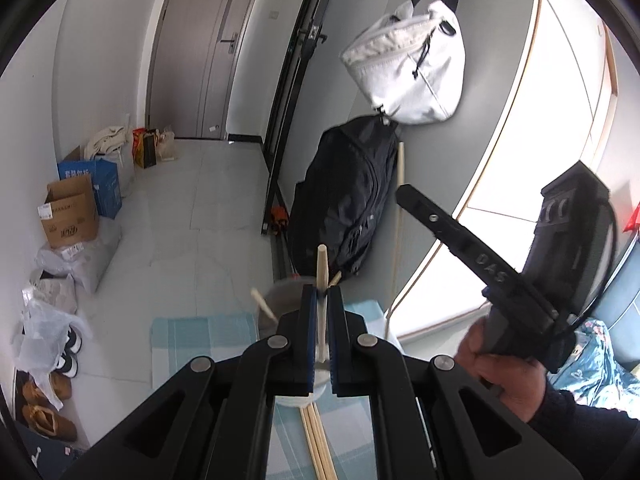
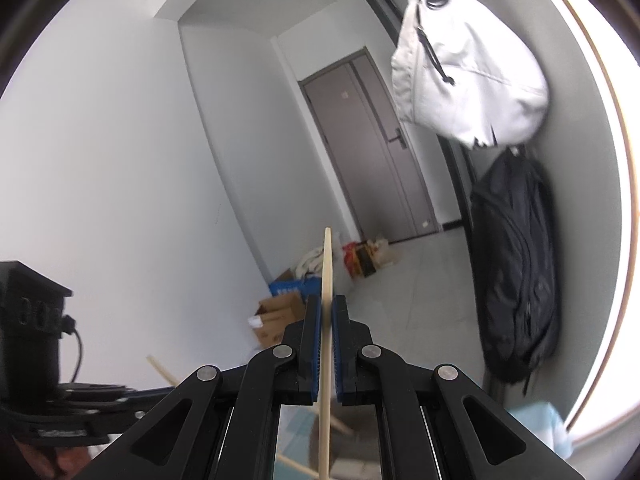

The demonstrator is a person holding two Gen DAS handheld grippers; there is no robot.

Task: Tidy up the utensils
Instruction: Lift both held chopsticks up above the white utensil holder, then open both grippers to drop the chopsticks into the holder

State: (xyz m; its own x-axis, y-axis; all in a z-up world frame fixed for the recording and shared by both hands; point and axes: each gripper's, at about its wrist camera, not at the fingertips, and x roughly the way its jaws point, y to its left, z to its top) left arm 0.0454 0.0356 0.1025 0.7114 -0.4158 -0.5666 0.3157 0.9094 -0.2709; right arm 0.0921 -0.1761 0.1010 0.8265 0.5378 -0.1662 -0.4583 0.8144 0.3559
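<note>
Left wrist view: the left gripper (image 1: 323, 294) is being held closed on a single pale chopstick (image 1: 321, 276), whose long axis is running nearly upright between the blue pads (image 1: 309, 320), its upper end standing above them and its lower end reaching down toward the grey cup (image 1: 286, 294). That cup is lying just beyond and slightly to the camera-left of this gripper, over the blue checked cloth (image 1: 200, 340), with two more chopsticks already being carried in it, leaning outward to either side. Loose chopsticks (image 1: 316, 440) are lying on the tabletop below the gripper, nearer than the cup. In the right wrist view, the right gripper (image 2: 327, 320) is being kept clamped on another chopstick (image 2: 326, 300), also nearly upright, its tip pointing up past the pads and its tail dropping below them toward the blurred cup (image 2: 348, 448) underneath. In the left view the hand (image 1: 496, 364) carrying the right gripper is being held to the right of the cup and well above it, the gripper being aimed almost level, while the left gripper is being tilted downward and sits nearer the cup. By this reading, the left chopstick is better placed to be lowered into the cup first.
</note>
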